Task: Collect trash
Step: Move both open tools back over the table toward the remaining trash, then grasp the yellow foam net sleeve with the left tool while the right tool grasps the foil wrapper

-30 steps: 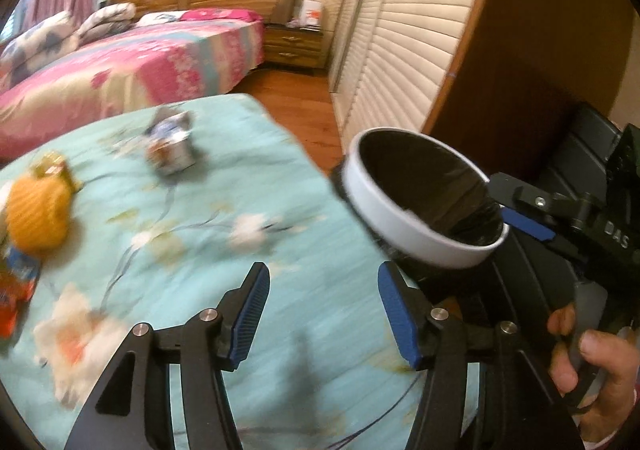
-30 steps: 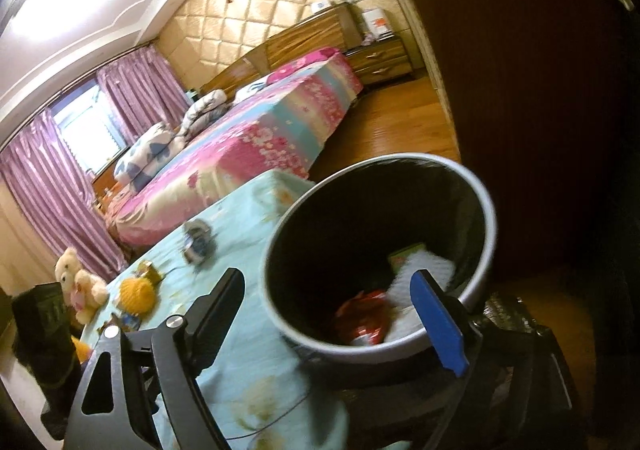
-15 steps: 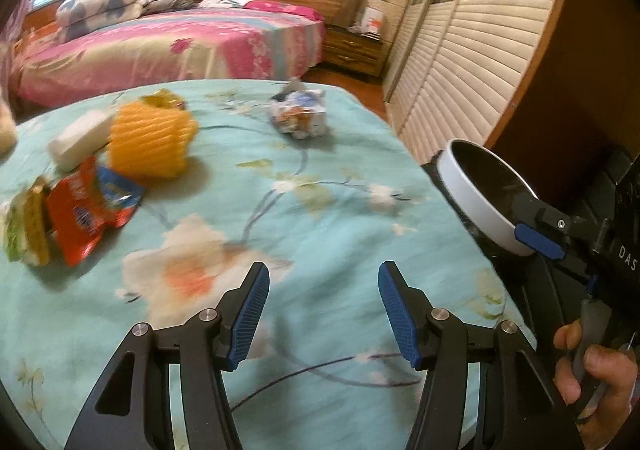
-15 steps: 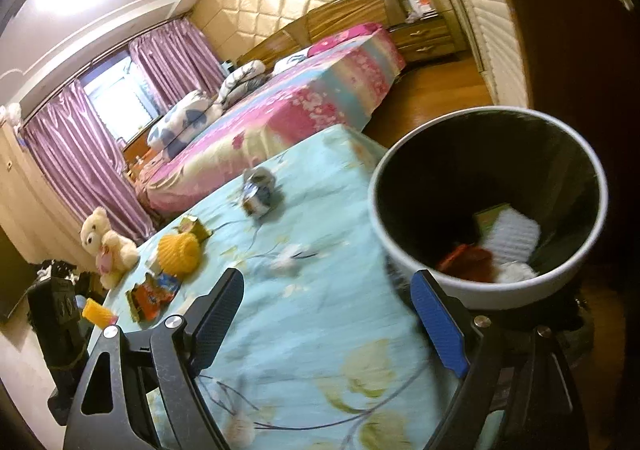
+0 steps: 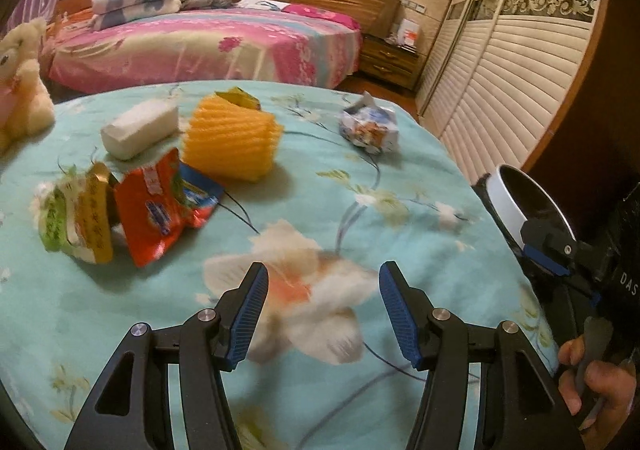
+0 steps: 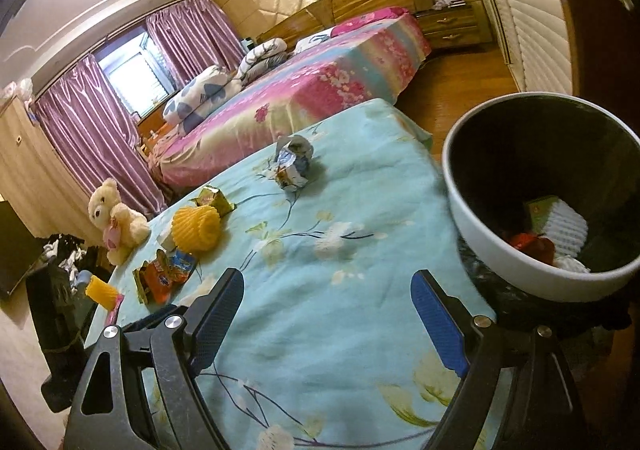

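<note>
A bedroom with a quilted headboard wall and a pink floral bed fills the upper part of both views; in front of it lies a turquoise flower-printed cloth surface (image 5: 400,154). Across the left half of the left wrist view the trash is spread: a red crinkled snack wrapper (image 5: 160,206), a green-and-yellow wrapper (image 5: 76,218), an orange ribbed foam sleeve (image 5: 232,138), a white foam block (image 5: 138,128) and, at upper centre, a crumpled blue-and-white wrapper (image 5: 370,128). A white-rimmed round bin with a dark liner (image 6: 476,218), already holding some pieces, is seen at the right edge. The left gripper (image 5: 323,308) and the right gripper (image 6: 327,310) are both held apart and empty above the cloth. The step in hand is judged to be the approach to a next piece; a reach towards the left cluster and a closing on one wrapper are called for
</note>
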{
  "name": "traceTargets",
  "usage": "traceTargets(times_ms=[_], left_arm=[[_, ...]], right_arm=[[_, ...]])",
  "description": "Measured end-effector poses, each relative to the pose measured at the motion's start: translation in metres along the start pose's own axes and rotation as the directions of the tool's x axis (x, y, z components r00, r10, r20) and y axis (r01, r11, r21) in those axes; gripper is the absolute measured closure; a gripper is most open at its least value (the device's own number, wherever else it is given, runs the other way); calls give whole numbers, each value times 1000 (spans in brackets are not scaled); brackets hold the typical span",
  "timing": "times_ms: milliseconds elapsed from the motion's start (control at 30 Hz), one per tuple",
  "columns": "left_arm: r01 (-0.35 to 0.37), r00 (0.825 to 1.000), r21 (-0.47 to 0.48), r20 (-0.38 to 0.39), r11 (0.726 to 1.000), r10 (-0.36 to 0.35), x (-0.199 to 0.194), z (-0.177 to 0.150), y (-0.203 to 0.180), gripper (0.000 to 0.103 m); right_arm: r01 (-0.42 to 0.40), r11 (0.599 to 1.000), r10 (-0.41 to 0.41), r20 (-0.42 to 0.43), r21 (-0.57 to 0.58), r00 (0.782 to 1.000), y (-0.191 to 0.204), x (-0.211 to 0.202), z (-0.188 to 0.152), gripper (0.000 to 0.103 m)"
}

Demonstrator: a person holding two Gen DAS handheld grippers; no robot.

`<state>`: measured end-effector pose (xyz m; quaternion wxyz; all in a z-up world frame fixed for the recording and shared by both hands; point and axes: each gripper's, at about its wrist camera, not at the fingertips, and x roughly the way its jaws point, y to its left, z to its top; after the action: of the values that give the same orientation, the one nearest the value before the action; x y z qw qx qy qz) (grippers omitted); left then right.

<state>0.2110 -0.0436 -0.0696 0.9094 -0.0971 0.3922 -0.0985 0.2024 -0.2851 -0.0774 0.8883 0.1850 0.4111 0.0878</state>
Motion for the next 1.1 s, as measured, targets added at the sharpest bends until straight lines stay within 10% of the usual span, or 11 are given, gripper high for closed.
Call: traceTargets(times_ms=[933, 1100], left_arm=[[-205, 978, -8, 29, 979, 205, 81, 71, 8, 36], [-196, 980, 5, 9, 981, 196, 89, 69, 6, 67]], right_arm=[[-31, 996, 21, -106, -87, 994, 24, 134, 71, 17], [-9, 994, -5, -125, -109, 992, 28, 152, 76, 40]])
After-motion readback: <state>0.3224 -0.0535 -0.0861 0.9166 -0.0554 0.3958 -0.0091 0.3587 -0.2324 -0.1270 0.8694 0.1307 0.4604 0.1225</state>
